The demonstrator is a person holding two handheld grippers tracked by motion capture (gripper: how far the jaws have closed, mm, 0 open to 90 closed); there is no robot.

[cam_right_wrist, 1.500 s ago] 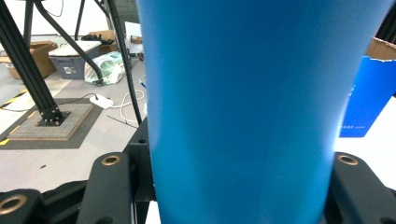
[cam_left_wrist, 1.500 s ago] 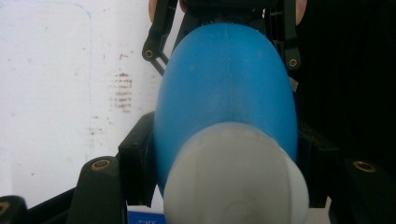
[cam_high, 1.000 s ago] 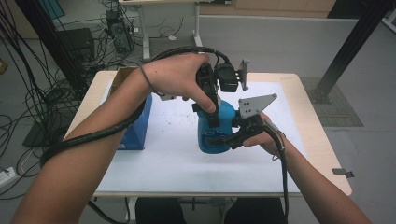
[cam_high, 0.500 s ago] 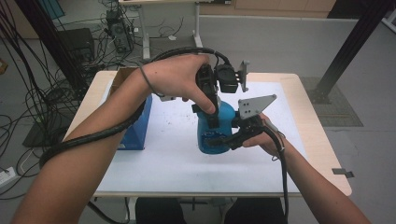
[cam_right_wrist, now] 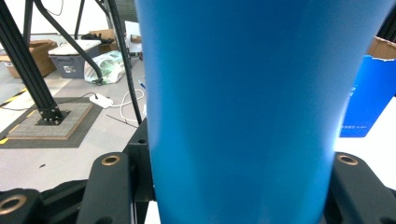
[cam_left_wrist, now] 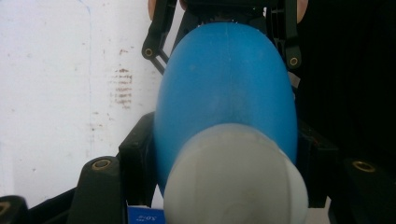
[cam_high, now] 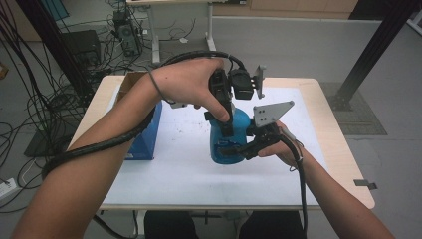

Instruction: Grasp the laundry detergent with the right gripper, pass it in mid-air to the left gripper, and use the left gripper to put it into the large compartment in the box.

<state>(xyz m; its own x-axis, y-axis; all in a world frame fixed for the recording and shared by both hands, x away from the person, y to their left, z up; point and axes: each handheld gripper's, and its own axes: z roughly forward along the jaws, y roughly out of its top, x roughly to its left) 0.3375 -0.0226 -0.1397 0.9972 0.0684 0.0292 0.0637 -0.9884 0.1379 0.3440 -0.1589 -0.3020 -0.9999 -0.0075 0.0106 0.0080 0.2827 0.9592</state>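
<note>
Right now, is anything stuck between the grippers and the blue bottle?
No. The left gripper clamps the blue bottle near its white cap and the right gripper clamps its body, with nothing visible between.

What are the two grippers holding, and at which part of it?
Both hold the blue bottle: the left gripper is shut at its top near the white cap, the right gripper around its lower body.

1. Desk [cam_high: 318, 149]: pale wood rim, white top, standing on grey floor [cam_high: 298, 50].
2. 10 o'clock: tangled black cables [cam_high: 40, 99].
3. 12 o'clock: white-legged table [cam_high: 209, 25].
4. 2 o'clock: black strut [cam_high: 373, 50] rising from its grated base.
5. Light even, no hard shadows.
</note>
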